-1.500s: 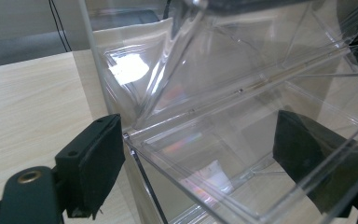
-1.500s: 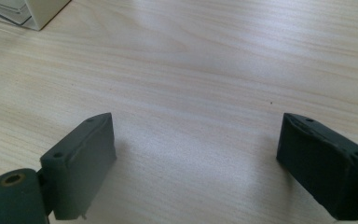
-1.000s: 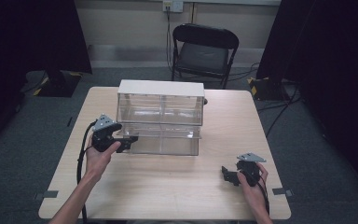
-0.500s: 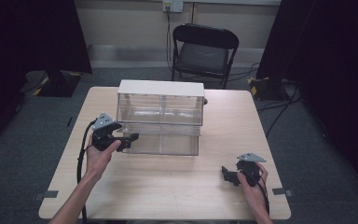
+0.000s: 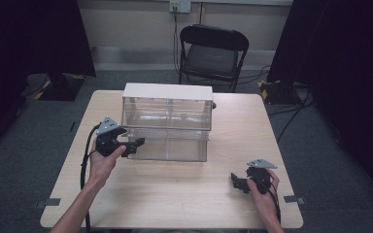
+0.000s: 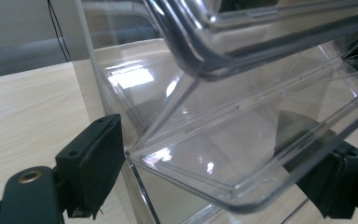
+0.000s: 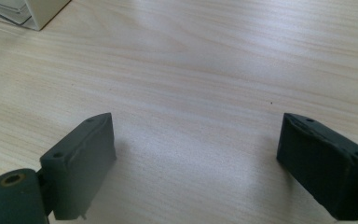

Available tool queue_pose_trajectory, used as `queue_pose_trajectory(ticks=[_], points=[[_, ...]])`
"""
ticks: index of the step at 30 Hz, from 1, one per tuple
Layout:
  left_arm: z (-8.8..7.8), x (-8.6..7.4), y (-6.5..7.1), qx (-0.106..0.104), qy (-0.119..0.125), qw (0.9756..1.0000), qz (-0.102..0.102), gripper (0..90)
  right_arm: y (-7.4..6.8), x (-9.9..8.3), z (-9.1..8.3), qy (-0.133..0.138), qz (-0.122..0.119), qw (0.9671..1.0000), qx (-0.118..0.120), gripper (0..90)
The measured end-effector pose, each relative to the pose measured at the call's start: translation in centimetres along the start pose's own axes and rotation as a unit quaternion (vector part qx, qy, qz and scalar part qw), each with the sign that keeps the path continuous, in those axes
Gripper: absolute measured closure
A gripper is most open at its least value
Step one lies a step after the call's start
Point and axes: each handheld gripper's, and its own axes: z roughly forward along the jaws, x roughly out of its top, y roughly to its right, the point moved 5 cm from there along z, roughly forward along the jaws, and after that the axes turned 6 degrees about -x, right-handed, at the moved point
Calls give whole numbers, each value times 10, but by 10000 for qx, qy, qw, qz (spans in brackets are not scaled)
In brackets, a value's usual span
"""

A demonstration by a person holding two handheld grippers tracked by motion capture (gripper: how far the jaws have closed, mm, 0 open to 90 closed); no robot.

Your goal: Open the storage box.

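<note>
Clear plastic pulled-out lower drawer (image 5: pixel 167 148) sat unmoved since a second earlier between spread-jawed left gripper (image 5: pixel 137 144), ungrasped; right gripper (image 5: pixel 236 180) rested released, empty; pull apparently paused.

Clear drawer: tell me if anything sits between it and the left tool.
Nothing visible does. The left tool is open at the left end of the pulled-out clear drawer, its jaws either side of the drawer's corner.

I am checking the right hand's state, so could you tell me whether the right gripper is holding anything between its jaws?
No, the right gripper has its jaws wide apart over the bare wooden table, with nothing between them.
</note>
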Motion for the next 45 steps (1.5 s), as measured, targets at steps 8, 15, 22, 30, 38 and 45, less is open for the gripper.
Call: queue_pose_trajectory(ticks=[8,15,22,30,38,45], points=[[-1,8,2,-29,59,10000,45,133,0,0,0,0,3,10000,-1,107],[1,7,2,-30,130,9999,-43,126,0,0,0,0,2,10000,2,107],[4,4,1,-36,137,9995,-290,129,0,0,0,-1,3,10000,1,105],[4,4,0,-33,120,9994,-313,136,0,0,0,0,-1,10000,3,104],[4,3,0,-44,174,9993,-333,135,0,0,0,2,-2,10000,9,103],[4,3,0,-40,170,9993,-333,133,0,0,0,2,-2,10000,9,103]])
